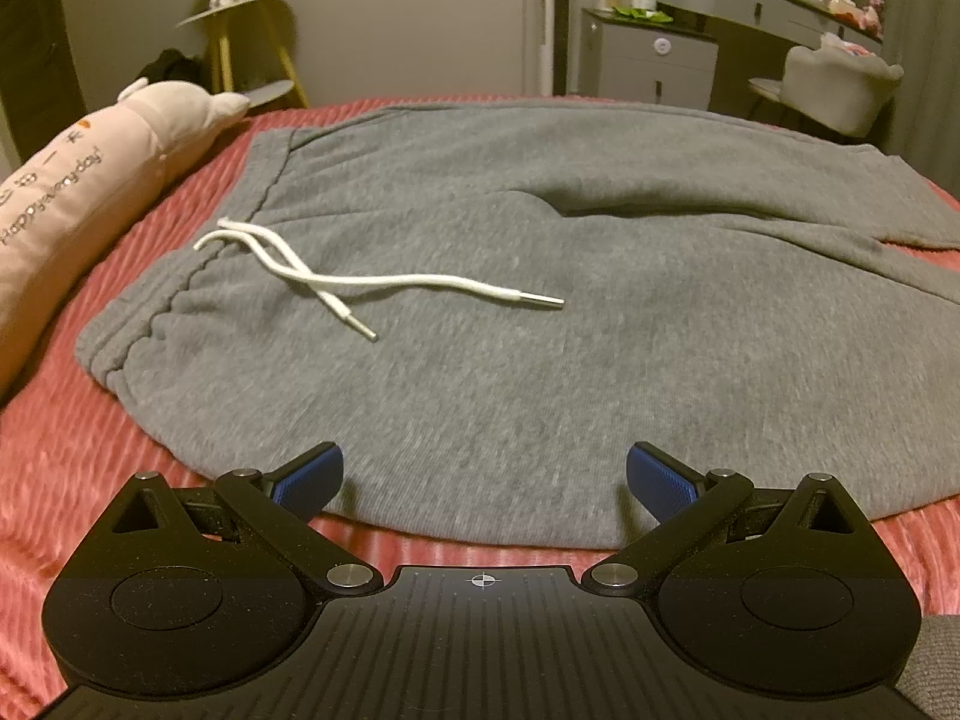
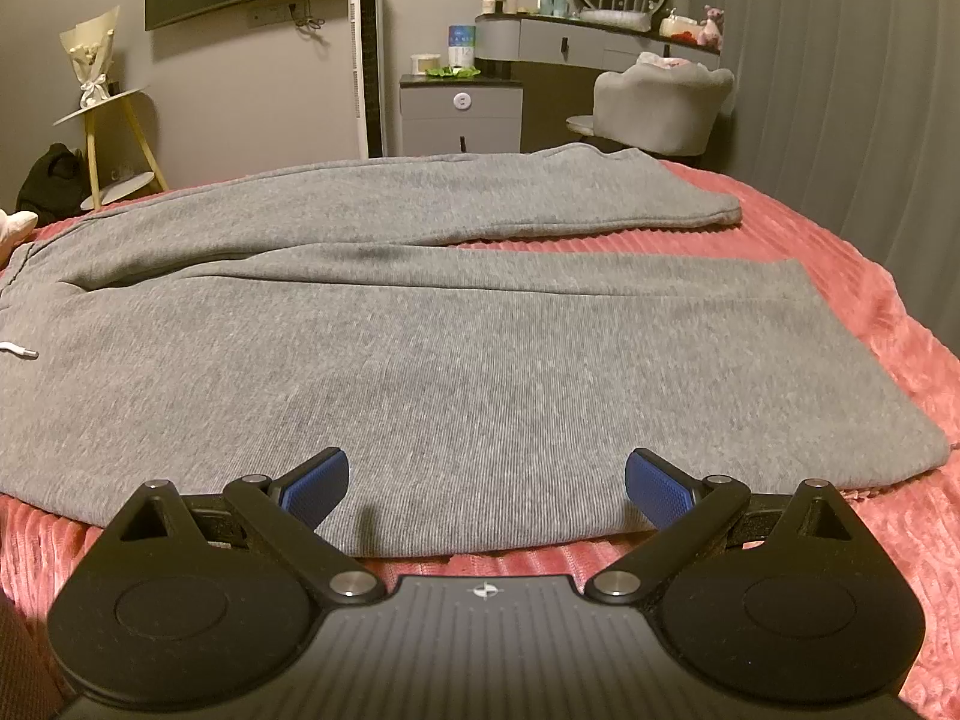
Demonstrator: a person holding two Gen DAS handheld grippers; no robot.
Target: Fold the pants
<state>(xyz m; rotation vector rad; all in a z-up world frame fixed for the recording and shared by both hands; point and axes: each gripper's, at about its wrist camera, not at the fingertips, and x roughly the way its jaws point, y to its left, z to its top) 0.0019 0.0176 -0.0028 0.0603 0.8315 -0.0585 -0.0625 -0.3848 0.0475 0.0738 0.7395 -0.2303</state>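
Both tools, left tool point(image 1: 484, 480) and right tool point(image 2: 486, 489), gape wide and empty; each should pinch the near edge of the grey sweatpants point(image 2: 456, 372) through both layers before folding.

On my feeds the pants point(image 1: 540, 372) are heather grey with a fine ribbed knit, and their drawstring point(image 1: 336, 276) is white with silvery metal tips. Under them I see the bedspread point(image 2: 888, 312) in salmon pink with a ridged stripe texture. Both my left tool point(image 1: 483, 483) and right tool point(image 2: 486, 486) are matt black with dotted blue pads point(image 2: 318, 489). The plush pillow point(image 1: 72, 210) is pale pink with grey lettering
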